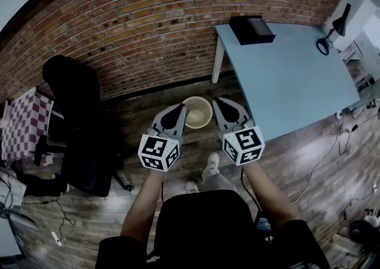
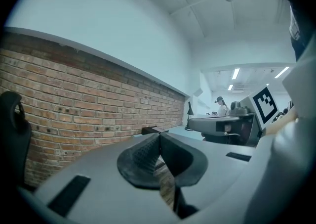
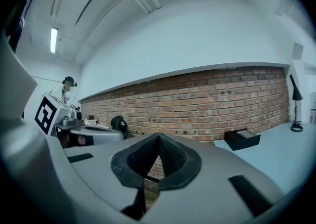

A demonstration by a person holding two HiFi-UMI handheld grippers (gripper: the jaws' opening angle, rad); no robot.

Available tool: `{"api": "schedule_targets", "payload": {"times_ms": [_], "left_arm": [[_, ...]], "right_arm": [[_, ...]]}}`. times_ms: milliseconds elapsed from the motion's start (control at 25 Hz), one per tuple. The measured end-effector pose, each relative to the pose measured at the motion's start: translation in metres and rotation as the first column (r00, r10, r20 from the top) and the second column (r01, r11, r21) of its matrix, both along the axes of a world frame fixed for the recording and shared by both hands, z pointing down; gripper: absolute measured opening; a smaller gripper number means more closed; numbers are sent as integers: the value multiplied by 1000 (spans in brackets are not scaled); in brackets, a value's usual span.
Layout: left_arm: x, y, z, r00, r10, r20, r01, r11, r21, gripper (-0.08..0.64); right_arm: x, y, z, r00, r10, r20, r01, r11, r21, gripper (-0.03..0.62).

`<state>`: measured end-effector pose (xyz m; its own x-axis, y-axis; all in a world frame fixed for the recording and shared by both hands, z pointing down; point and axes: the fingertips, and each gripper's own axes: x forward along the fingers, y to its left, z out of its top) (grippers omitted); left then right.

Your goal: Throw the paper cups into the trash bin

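Observation:
A round cream trash bin (image 1: 198, 112) stands on the wooden floor beside the table leg. I see no paper cup on the table or the floor, and I cannot tell what lies inside the bin. My left gripper (image 1: 180, 107) hovers at the bin's left rim and my right gripper (image 1: 217, 101) at its right rim. Both point forward, side by side. In the left gripper view the left gripper (image 2: 159, 136) has its jaws shut with nothing between them. The right gripper (image 3: 158, 136) is likewise shut and empty in its own view.
A pale blue table (image 1: 285, 78) stands to the right, with a black box (image 1: 252, 29) at its far corner and a black lamp (image 1: 332, 30). A brick wall (image 1: 148, 18) runs behind. A black chair (image 1: 77, 125) and checked cloth (image 1: 24, 122) are left. Cables (image 1: 323, 155) cross the floor.

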<state>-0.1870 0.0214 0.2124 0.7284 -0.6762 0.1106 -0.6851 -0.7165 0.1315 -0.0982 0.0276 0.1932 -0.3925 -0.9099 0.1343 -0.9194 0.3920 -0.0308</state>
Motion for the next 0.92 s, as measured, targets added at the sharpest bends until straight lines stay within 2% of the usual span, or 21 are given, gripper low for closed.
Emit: {"api": "schedule_targets", "payload": {"times_ms": [920], "left_arm": [[-13,74,-17,998,58,7,-58,997,48,3]], "right_arm": [[-17,76,-14,999,35,10,-36,999,37,2]]}}
